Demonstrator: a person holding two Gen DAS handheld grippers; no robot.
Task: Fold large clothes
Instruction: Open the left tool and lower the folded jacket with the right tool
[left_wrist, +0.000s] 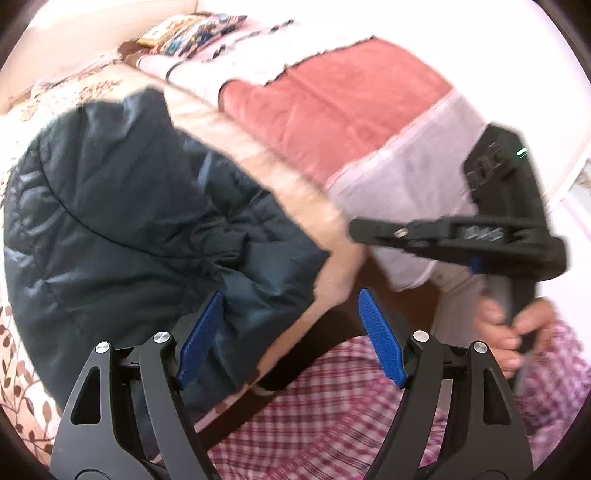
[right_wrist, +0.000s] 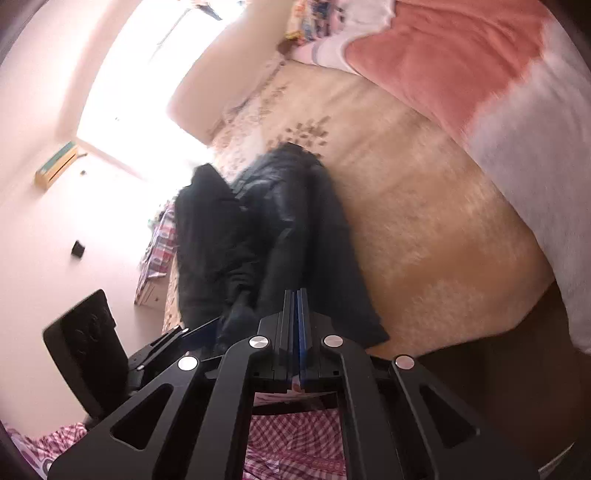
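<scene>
A dark navy puffer jacket (left_wrist: 122, 221) lies bunched on the beige patterned bed cover (left_wrist: 280, 173). My left gripper (left_wrist: 291, 336) is open, its blue pads (left_wrist: 201, 336) wide apart; the left pad is by the jacket's near edge, with nothing held between them. The right gripper (left_wrist: 424, 234) shows in the left wrist view, hovering to the right of the jacket. In the right wrist view the jacket (right_wrist: 273, 229) stretches away ahead, and my right gripper (right_wrist: 295, 325) has its blue pads pressed together with no cloth visible between them.
A red and white blanket (left_wrist: 354, 107) lies across the bed behind the jacket. Colourful items (left_wrist: 184, 33) sit at the head of the bed. The person's pink checked clothing (left_wrist: 332, 406) is below the grippers. A bright window (right_wrist: 140, 81) and wall are on the left.
</scene>
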